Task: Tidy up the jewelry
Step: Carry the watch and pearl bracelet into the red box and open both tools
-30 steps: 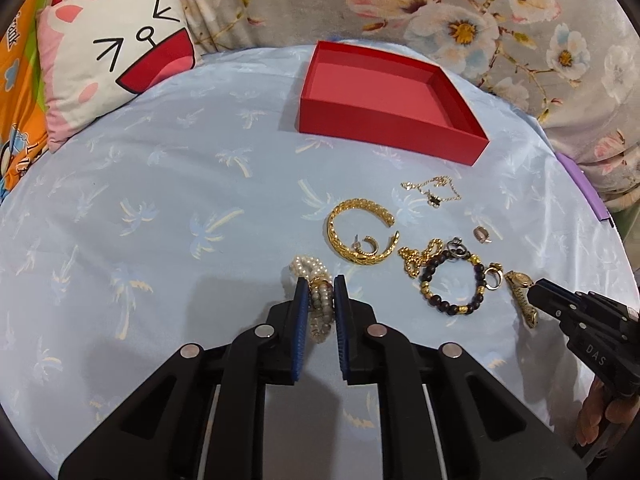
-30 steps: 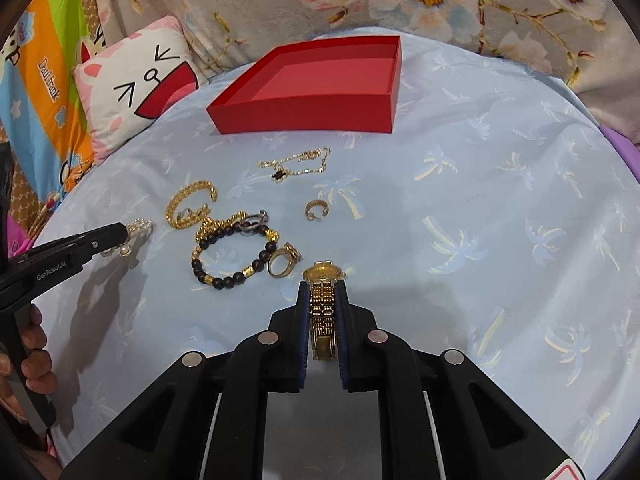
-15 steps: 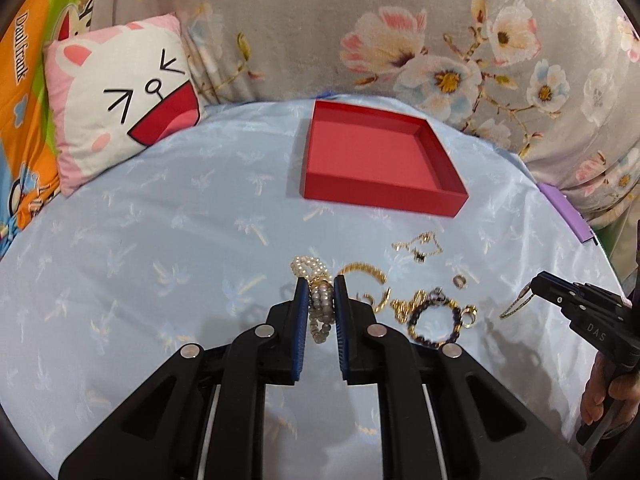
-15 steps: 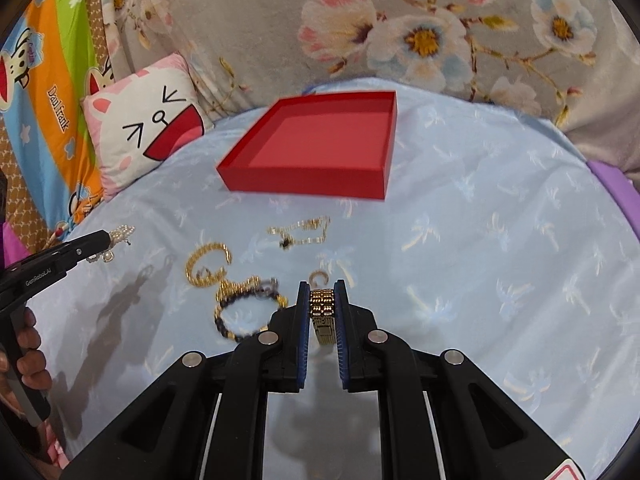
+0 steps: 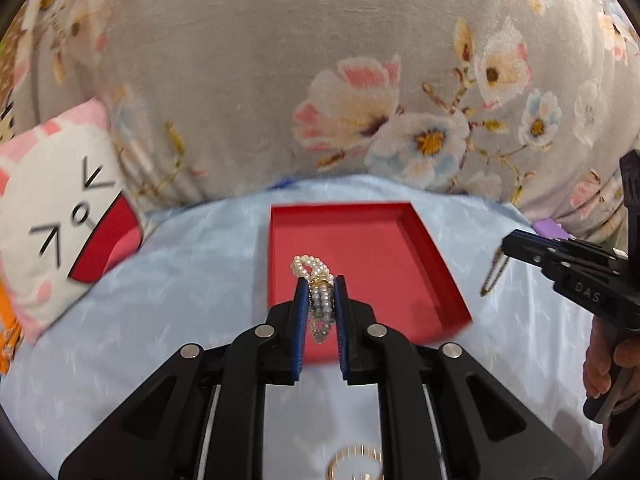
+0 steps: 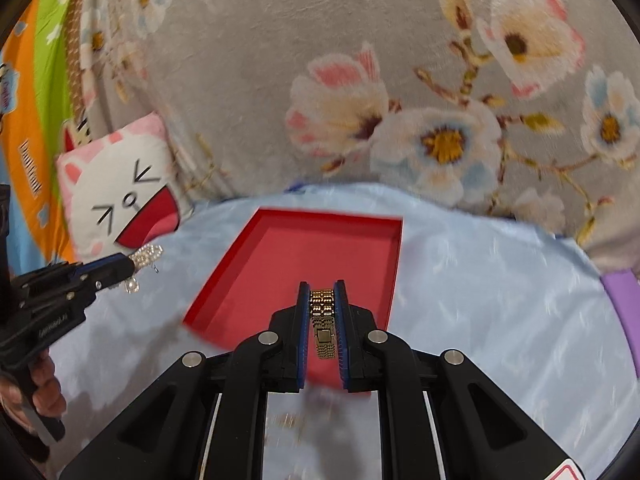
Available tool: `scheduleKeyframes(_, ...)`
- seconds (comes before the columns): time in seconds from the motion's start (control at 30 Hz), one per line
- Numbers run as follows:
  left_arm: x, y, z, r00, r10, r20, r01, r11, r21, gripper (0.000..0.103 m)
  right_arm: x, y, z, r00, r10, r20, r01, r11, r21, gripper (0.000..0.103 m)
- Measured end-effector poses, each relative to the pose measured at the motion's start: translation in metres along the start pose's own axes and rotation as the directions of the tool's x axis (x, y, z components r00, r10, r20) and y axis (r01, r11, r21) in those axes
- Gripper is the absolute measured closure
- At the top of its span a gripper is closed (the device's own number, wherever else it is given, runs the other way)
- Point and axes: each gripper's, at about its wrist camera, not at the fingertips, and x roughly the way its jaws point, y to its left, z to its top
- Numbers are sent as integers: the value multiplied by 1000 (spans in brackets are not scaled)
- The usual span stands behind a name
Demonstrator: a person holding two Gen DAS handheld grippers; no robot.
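Red tray [image 5: 436,264], nothing inside.

A bed [image 5: 168,304] carries everything, spread with a pale blue sheet [image 6: 492,280] printed with faint palm trees. Lying flat on the sheet is an open red box [image 5: 434,264], shallow, with low walls; its floor shows bare where it can be seen. At the left edge of the sheet a cat cushion [image 5: 60,220] in white and pink leans up against a grey floral blanket [image 5: 280,80] that rises behind the bed. A purple strip [image 6: 622,300] lies along the sheet's right edge. Near the lower edge of the left wrist view a gold bangle [image 5: 354,462] rests on the sheet, blurred and partly hidden.
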Motion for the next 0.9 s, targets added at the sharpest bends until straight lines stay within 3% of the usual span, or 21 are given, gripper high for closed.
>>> scheduleKeyframes(0.2, 93, 7, 50, 1000, -22, -9, 22, 1000, -5, 91, 78, -26, 49, 1000, -5, 24, 3, 998, 69, 92)
scheduleKeyframes(0.43, 179, 19, 58, 996, -16, -87, 12, 999, -51, 91, 159, -41, 57, 1000, 9, -14, -8, 994, 110, 91)
scheduleKeyframes(0.6, 216, 15, 50, 990, 25, -138, -29, 999, -28, 91, 196, -46, 46, 996, -11, -88, 22, 992, 121, 91)
scheduleKeyframes(0.8, 234, 18, 46, 979, 49, -199, -56, 998, -31, 90, 212, -49, 38, 981, -40, -192, 62, 992, 110, 91)
scheduleKeyframes(0.87, 233, 19, 46, 979, 53, -197, -62, 997, -35, 76, 210, -47, 37, 980, -42, -194, 63, 992, 105, 89)
scheduleKeyframes(0.9, 233, 20, 47, 979, 58, -198, -67, 997, -37, 65, 211, -48, 37, 979, -40, -198, 62, 993, 104, 88)
